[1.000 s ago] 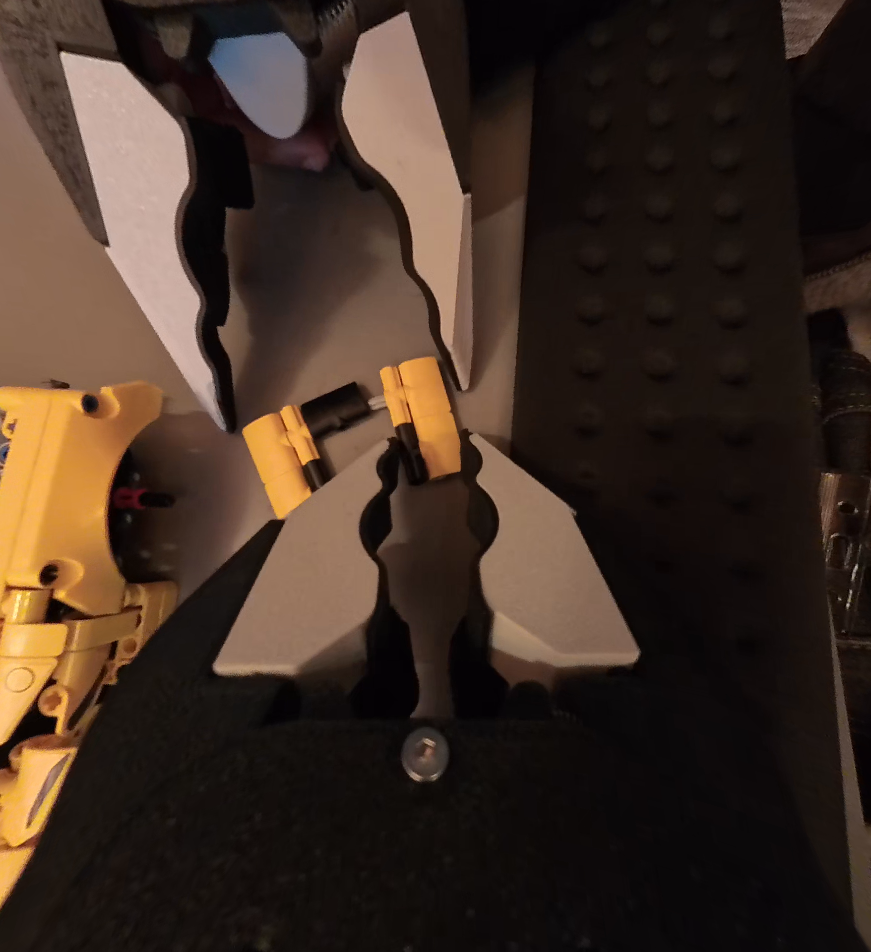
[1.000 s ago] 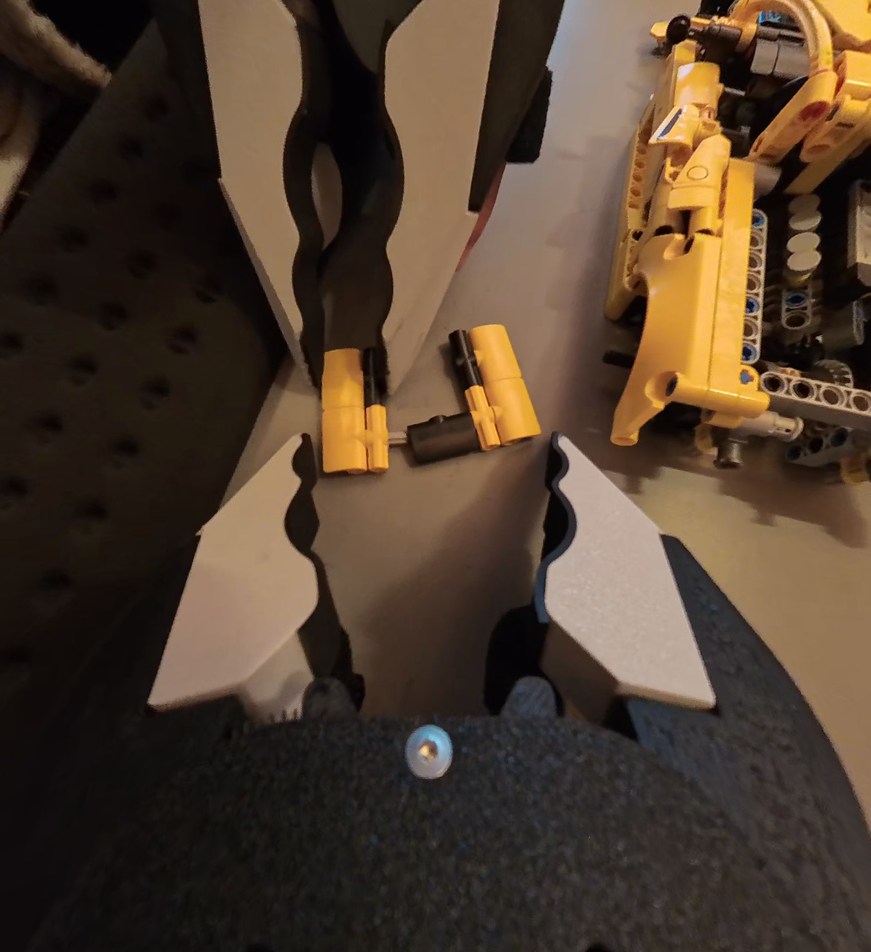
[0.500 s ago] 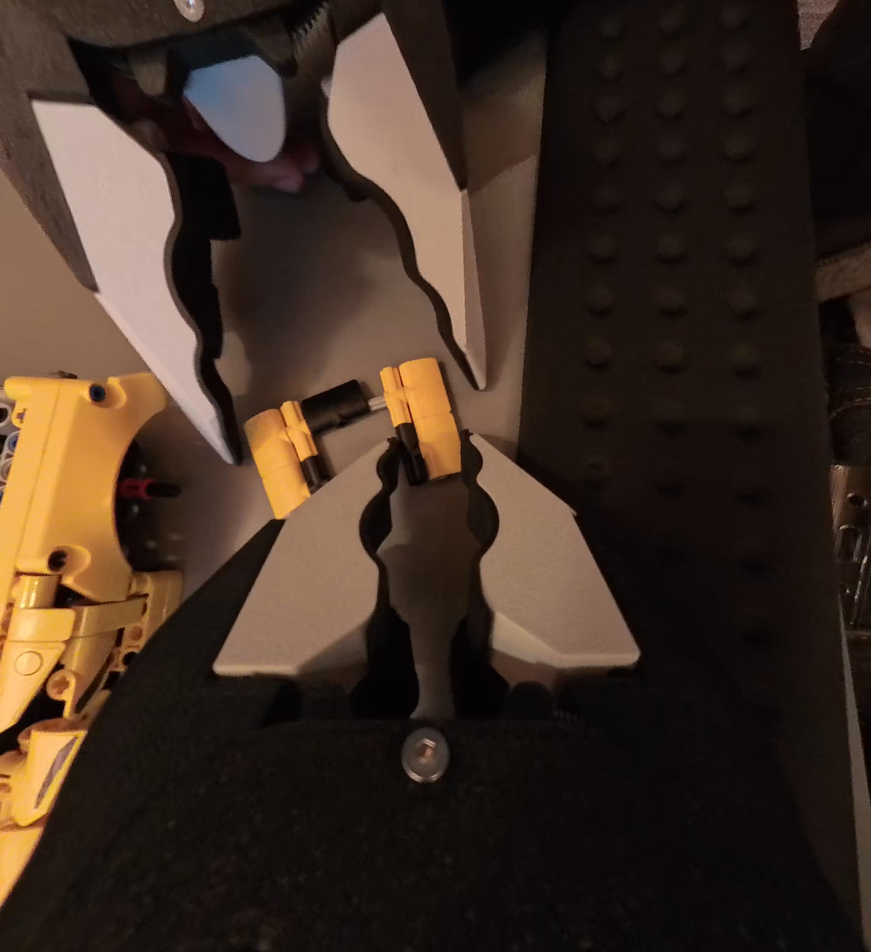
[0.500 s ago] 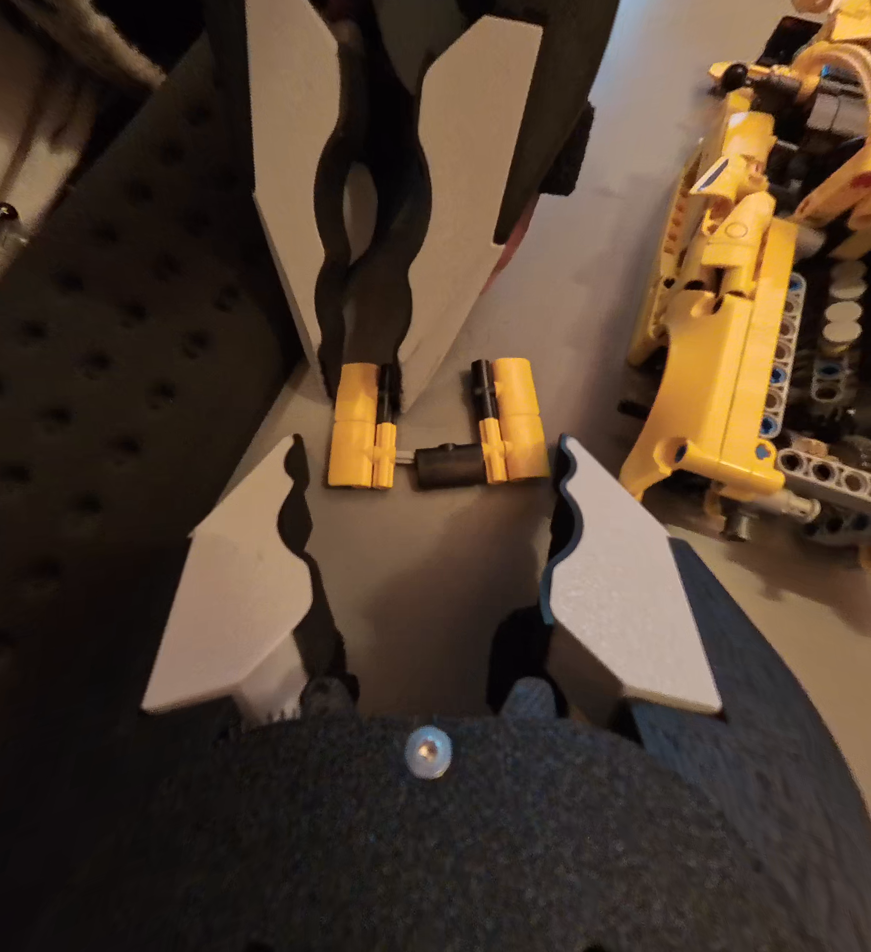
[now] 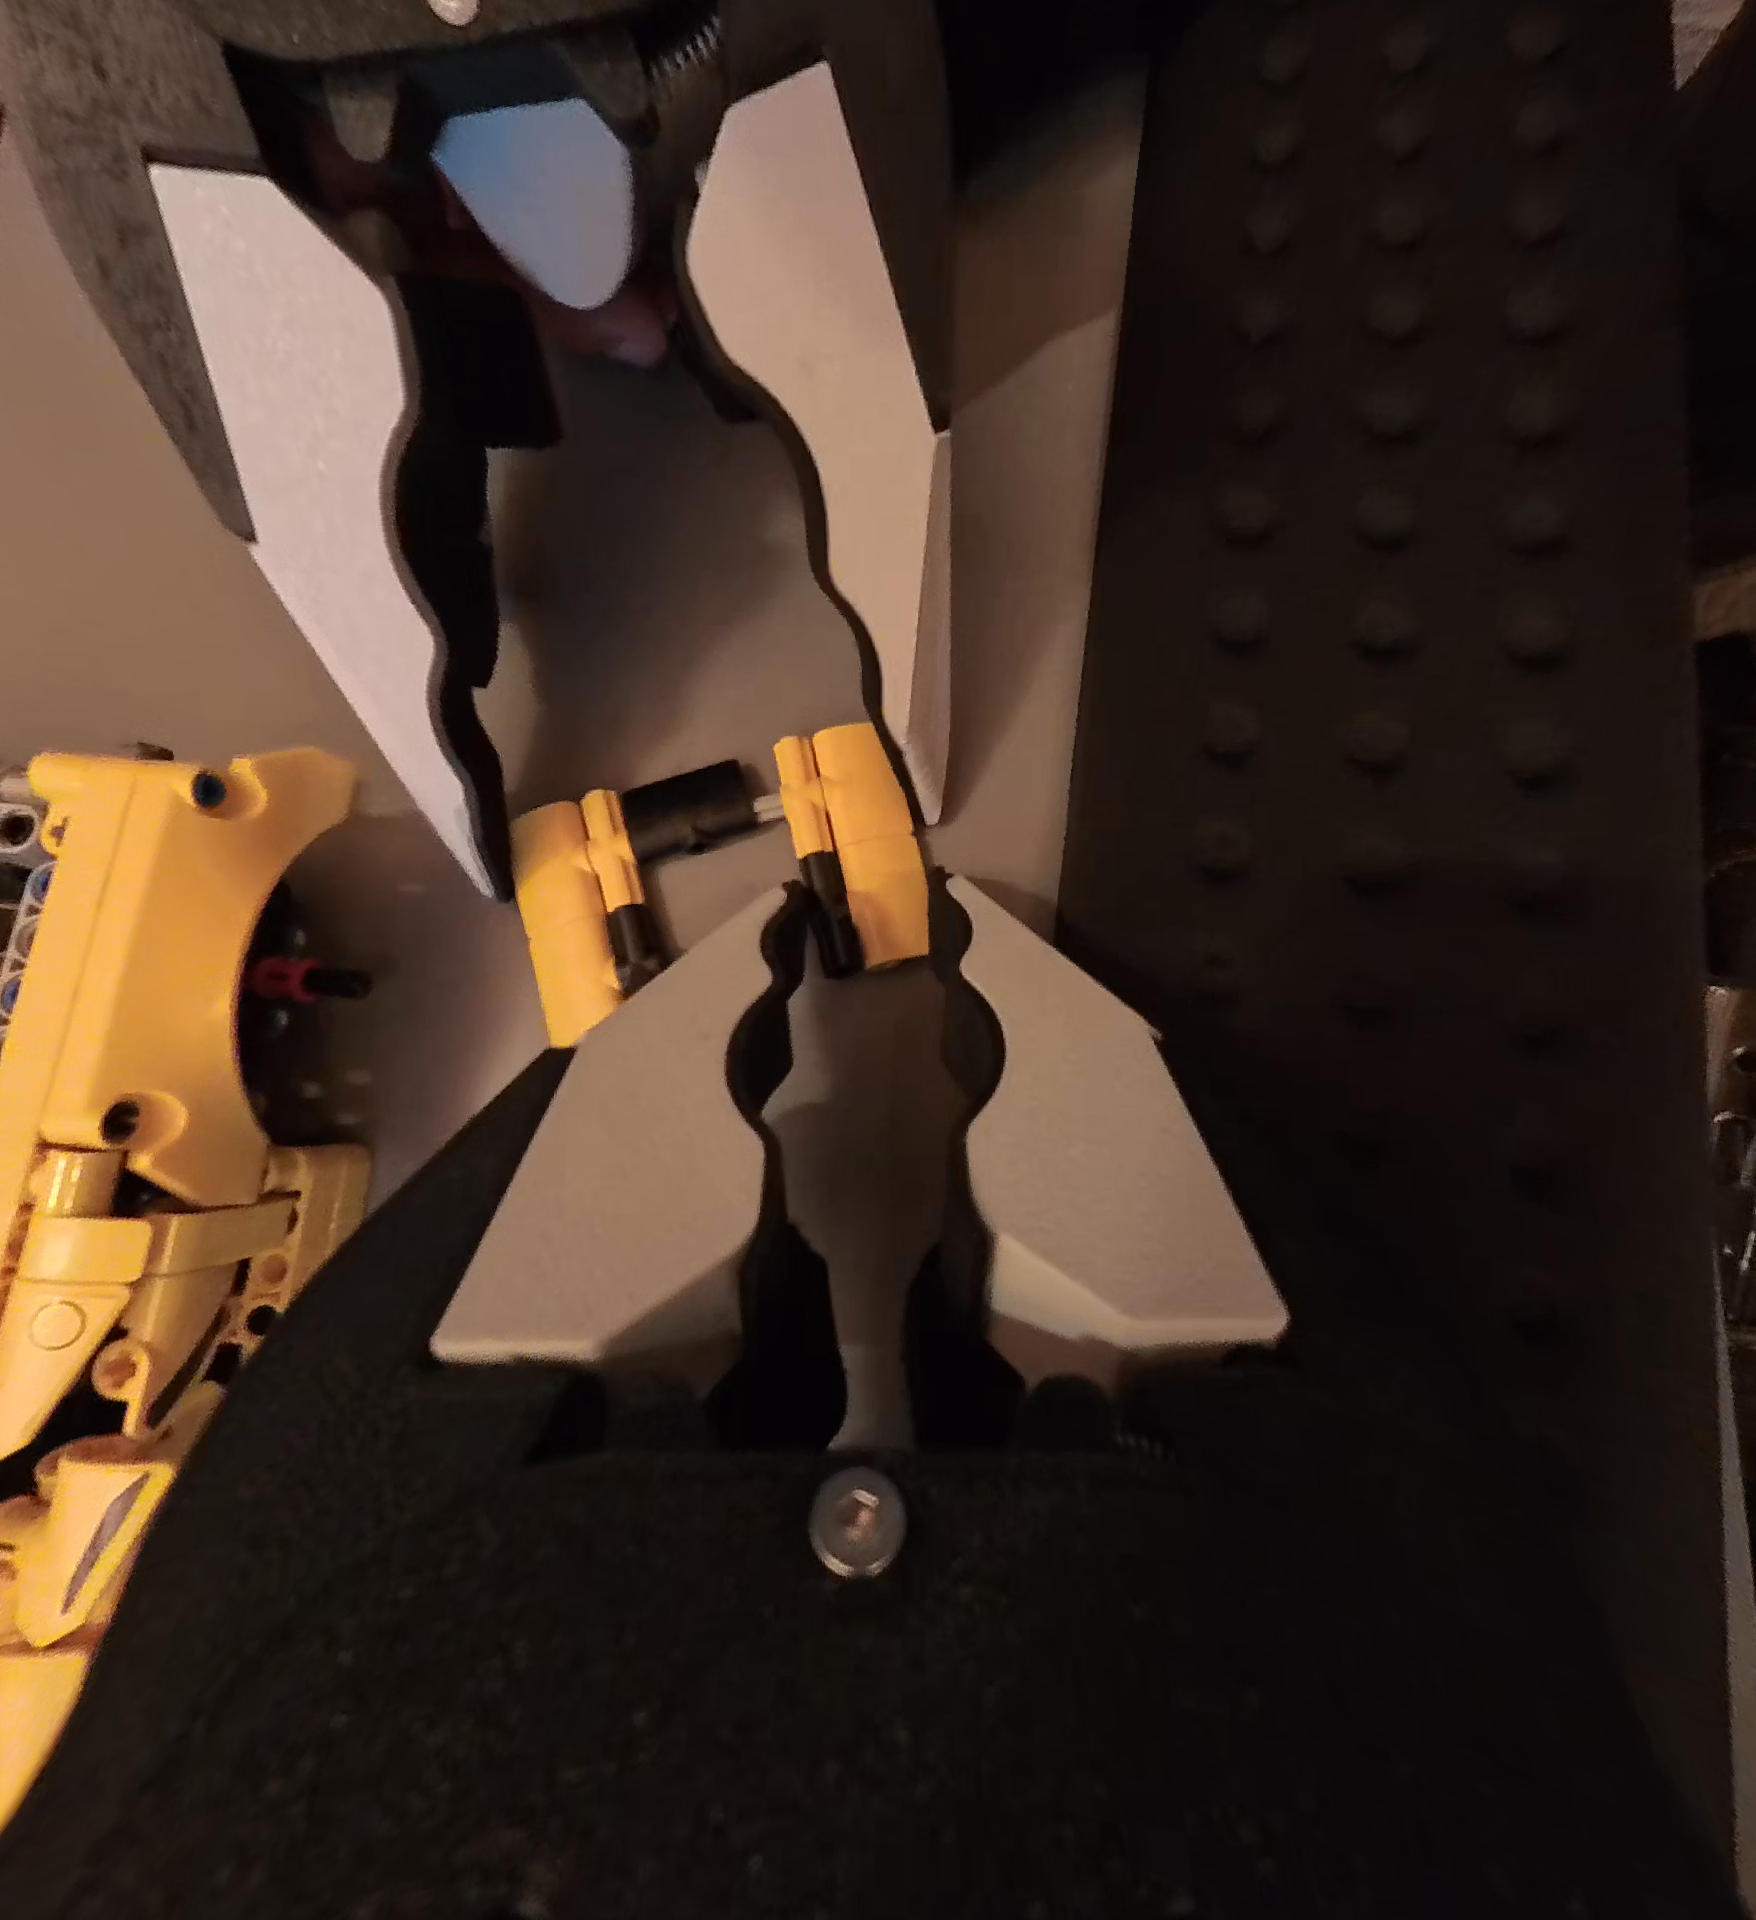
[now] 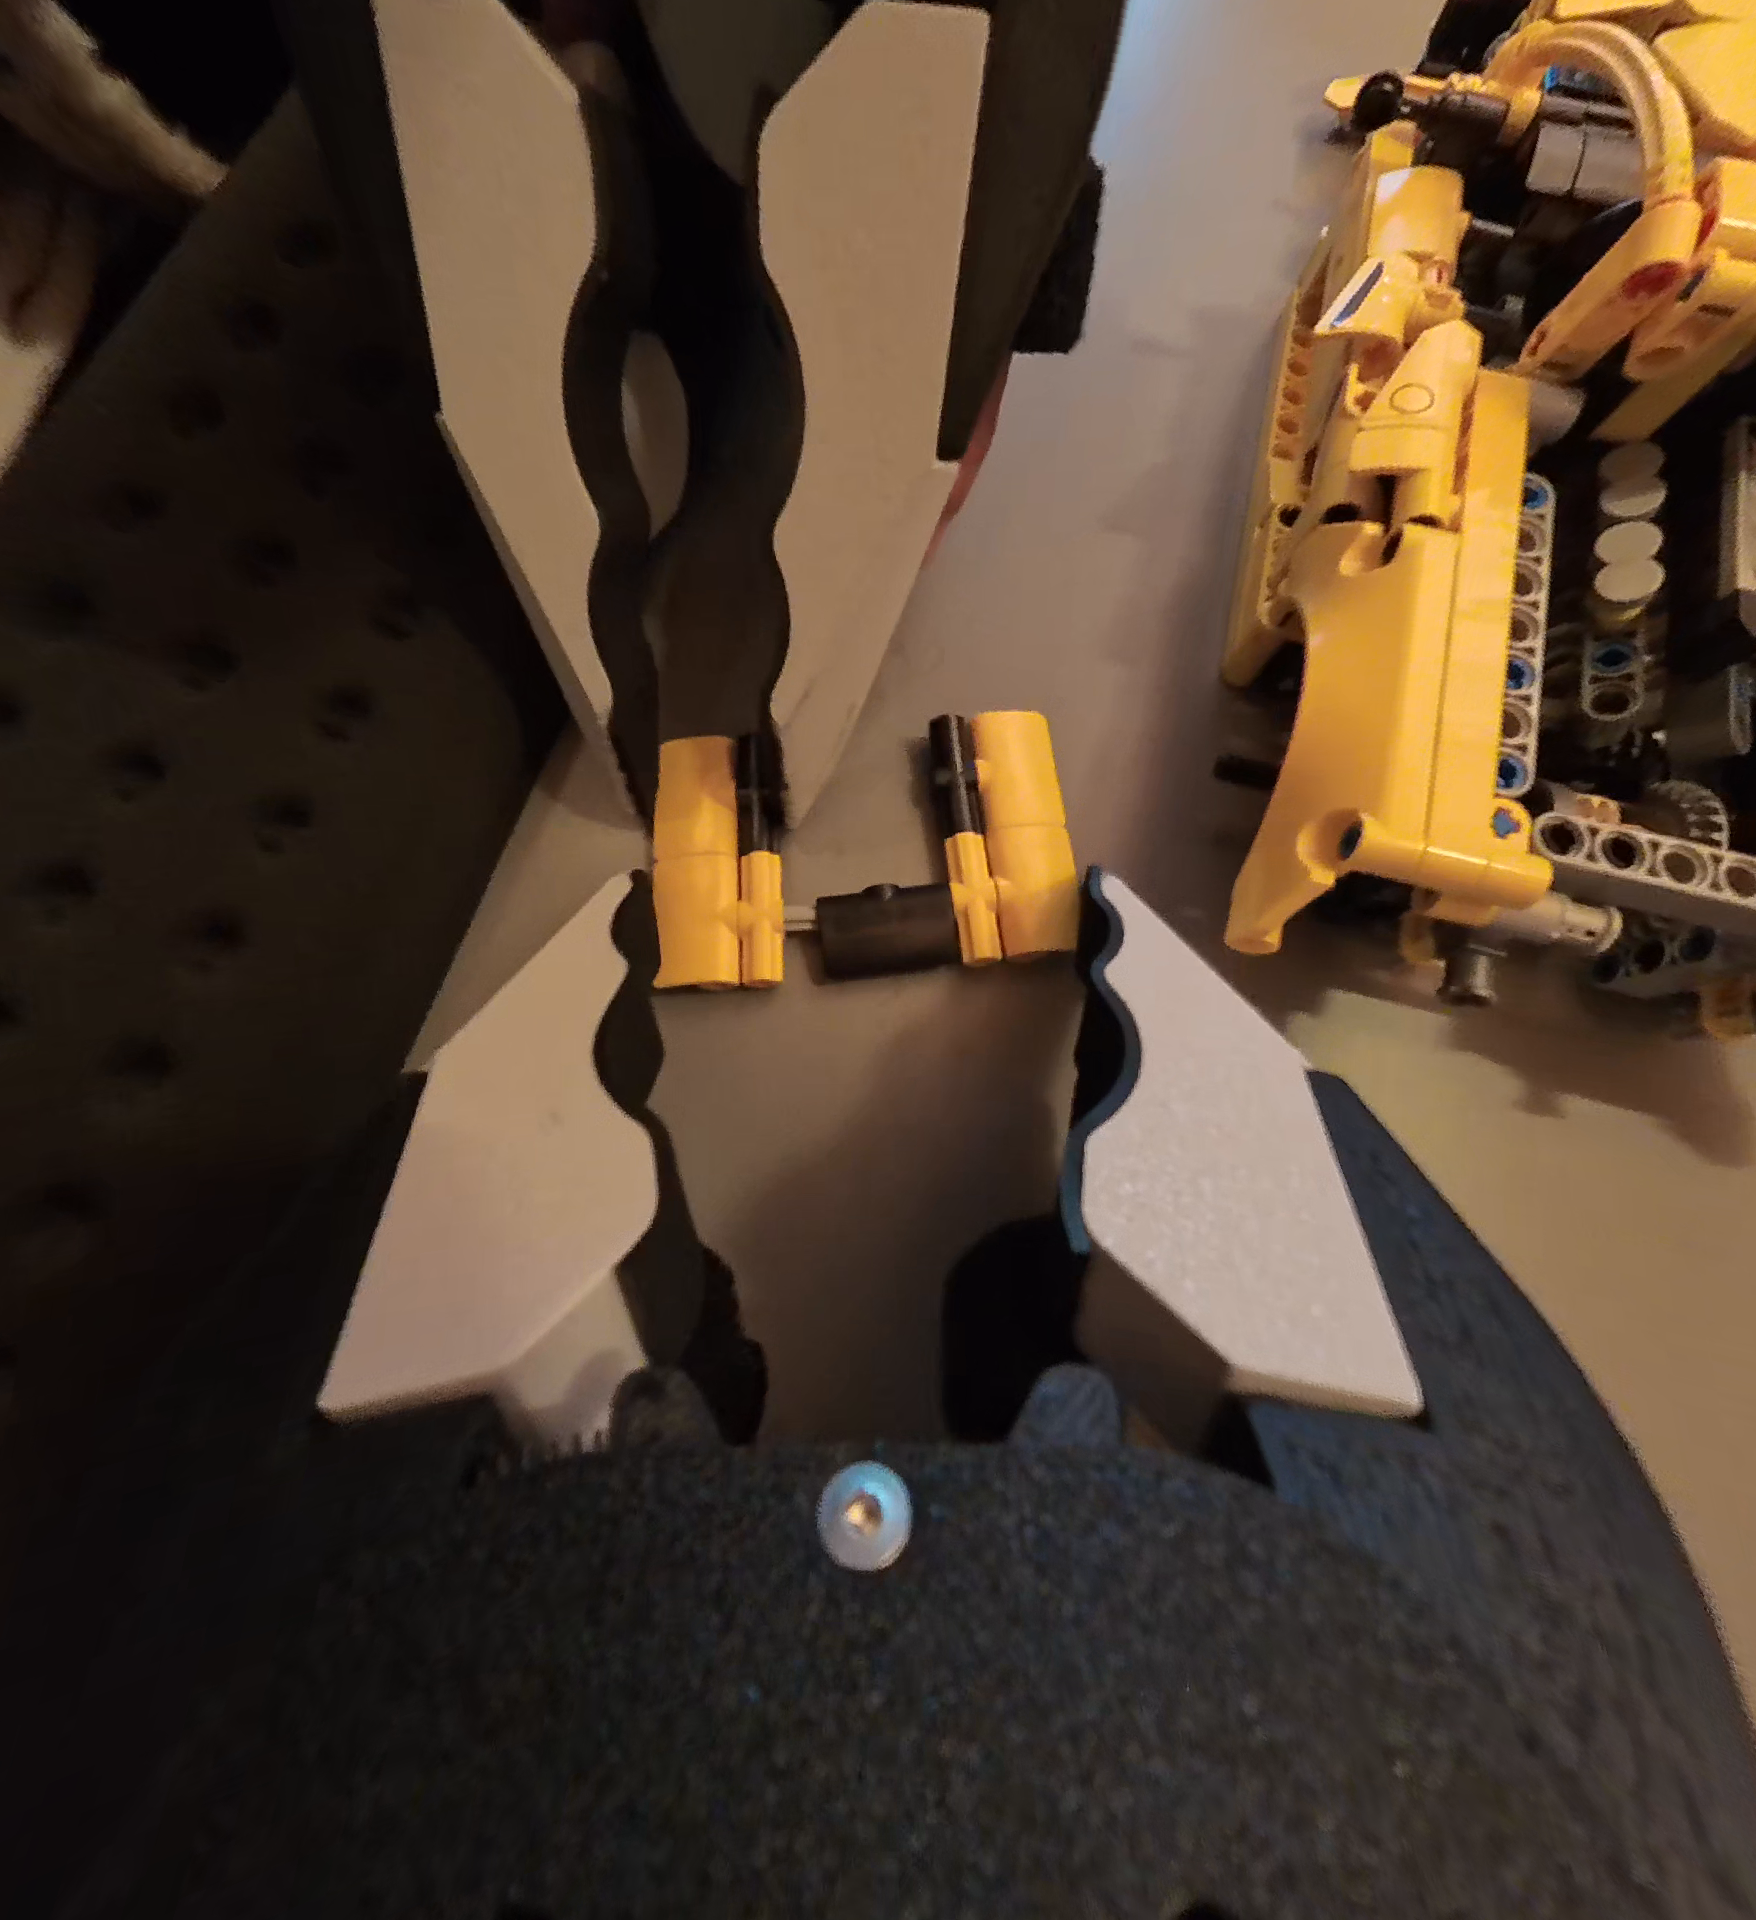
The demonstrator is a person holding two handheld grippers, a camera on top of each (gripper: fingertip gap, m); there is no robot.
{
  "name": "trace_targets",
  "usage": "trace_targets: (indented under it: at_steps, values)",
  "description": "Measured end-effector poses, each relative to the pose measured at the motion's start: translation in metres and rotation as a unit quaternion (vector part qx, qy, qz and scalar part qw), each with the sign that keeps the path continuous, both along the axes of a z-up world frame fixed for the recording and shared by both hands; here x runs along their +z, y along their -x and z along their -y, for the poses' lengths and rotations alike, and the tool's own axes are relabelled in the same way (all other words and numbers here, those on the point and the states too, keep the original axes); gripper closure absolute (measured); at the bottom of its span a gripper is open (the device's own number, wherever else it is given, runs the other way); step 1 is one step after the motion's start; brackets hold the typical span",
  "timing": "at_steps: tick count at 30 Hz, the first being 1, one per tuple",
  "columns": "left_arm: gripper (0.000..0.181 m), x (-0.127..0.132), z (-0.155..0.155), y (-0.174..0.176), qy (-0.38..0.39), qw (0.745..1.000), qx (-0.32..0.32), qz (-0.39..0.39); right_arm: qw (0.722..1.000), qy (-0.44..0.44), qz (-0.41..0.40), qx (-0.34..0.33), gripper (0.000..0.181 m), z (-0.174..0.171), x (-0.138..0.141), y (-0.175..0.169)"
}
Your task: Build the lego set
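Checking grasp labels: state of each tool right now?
Left tool: shut on the yellow connector piece.
Right tool: open, holding nothing, straddling the small yellow-and-black assembly.

Small lego subassembly (image 6: 858, 868) lies on table (image 6: 1217, 1195) between the two facing grippers. Left gripper (image 5: 869, 914) is clamped on one end piece; right gripper (image 6: 858, 925) straddles the whole subassembly, fingers spread, tips at both ends. Lego model (image 6: 1476, 623) sits on table right of it in right wrist view. Studded mat (image 6: 178, 727) lies left.
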State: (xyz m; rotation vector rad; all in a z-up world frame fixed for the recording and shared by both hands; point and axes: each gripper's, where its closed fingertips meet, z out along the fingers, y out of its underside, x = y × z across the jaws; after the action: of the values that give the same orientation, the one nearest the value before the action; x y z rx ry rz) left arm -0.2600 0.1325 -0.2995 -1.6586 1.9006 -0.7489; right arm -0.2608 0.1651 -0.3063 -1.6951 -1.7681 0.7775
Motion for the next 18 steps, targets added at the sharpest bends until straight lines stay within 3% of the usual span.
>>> trace_targets:
  at_steps: [18]
  values:
    - [0.159,-0.0003,-0.0022,-0.0006,-0.001,1.000,0.011,0.006,1.000,-0.007,-0.001,-0.008,0.108,0.0009,0.0001,-0.0024]
